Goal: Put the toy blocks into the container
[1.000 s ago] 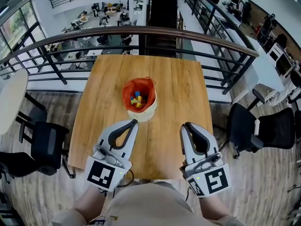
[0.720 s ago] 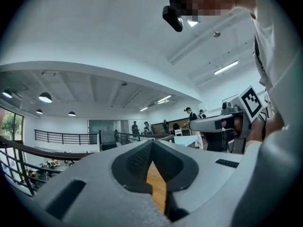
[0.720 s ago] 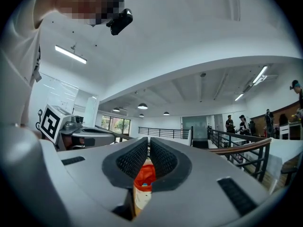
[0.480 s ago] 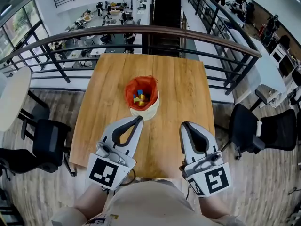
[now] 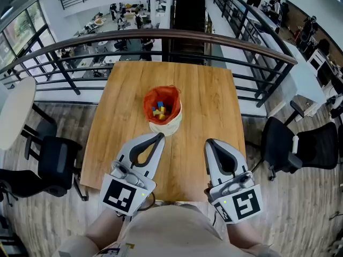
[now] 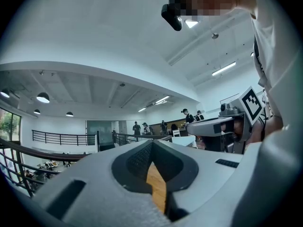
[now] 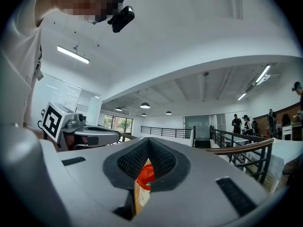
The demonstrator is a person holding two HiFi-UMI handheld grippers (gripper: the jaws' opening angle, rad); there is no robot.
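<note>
A white container with a red lining (image 5: 151,98) stands mid-table, with several coloured toy blocks (image 5: 159,111) lying inside it. Both grippers hover over the near half of the wooden table (image 5: 203,100), short of the container. My left gripper (image 5: 159,136) points at the container's near side, shut and empty. My right gripper (image 5: 208,142) is further right; its jaws are closing the last bit, tips together with nothing between them. In the left gripper view the left gripper (image 6: 152,143) shows only wood through its slit. The right gripper (image 7: 148,141) frames the container (image 7: 144,174) in its own view.
A dark curved railing (image 5: 161,35) runs behind the table's far edge, over a drop to a lower floor. Black office chairs stand left (image 5: 53,165) and right (image 5: 300,146) of the table. A white round table (image 5: 13,114) is at the far left.
The left gripper has edged a little forward toward the container. The right gripper stays in place. The blocks and container have not moved.
</note>
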